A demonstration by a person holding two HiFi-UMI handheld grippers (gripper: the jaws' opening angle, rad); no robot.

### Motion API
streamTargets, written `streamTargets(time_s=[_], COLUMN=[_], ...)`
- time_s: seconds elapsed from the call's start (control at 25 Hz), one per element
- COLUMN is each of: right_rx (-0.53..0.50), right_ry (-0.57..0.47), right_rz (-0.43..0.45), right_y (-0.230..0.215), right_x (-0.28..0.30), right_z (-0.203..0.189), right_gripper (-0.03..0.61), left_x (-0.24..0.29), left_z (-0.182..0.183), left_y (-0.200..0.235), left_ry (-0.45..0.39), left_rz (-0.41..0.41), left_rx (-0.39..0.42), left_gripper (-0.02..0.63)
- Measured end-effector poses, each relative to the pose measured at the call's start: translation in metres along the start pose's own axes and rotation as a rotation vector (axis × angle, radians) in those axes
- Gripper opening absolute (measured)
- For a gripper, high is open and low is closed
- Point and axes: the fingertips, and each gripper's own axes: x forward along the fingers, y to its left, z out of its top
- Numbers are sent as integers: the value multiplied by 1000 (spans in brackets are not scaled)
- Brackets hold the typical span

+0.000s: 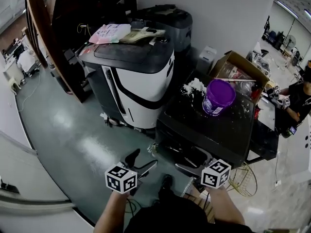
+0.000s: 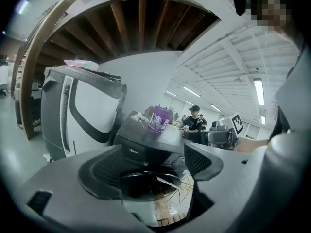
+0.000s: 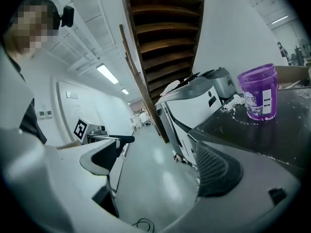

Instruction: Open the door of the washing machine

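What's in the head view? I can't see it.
The person's left gripper and right gripper, both open and empty, point at a black washing machine. A purple tub stands on top of it.

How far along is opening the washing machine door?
Done: nothing yet; the door looks still shut. In hand: left tongs and right tongs are open and empty, short of the washer. Left: reach the door, grip it, pull it open.
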Motion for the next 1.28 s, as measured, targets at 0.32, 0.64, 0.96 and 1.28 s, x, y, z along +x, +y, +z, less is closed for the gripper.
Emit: streamTargets(time_s=[0.32, 0.64, 0.96, 1.28], right_rx=[45, 93, 162, 206], right_ry=[-52, -105, -195, -213], right_rz=[3, -127, -380, -523], right_y=[-63, -100, -82, -13], right_x=[23, 8, -1, 34], right_z=[40, 46, 32, -10], right_gripper=[523, 520, 515, 514], left_x=[75, 117, 111, 74], left_z=[47, 63, 55, 19], left_y=[6, 4, 19, 44], left_ry=[91, 157, 226, 327], left_rz=[-50, -157, -367, -512], left_rx=[91, 150, 233, 309], left_gripper=[419, 417, 408, 379])
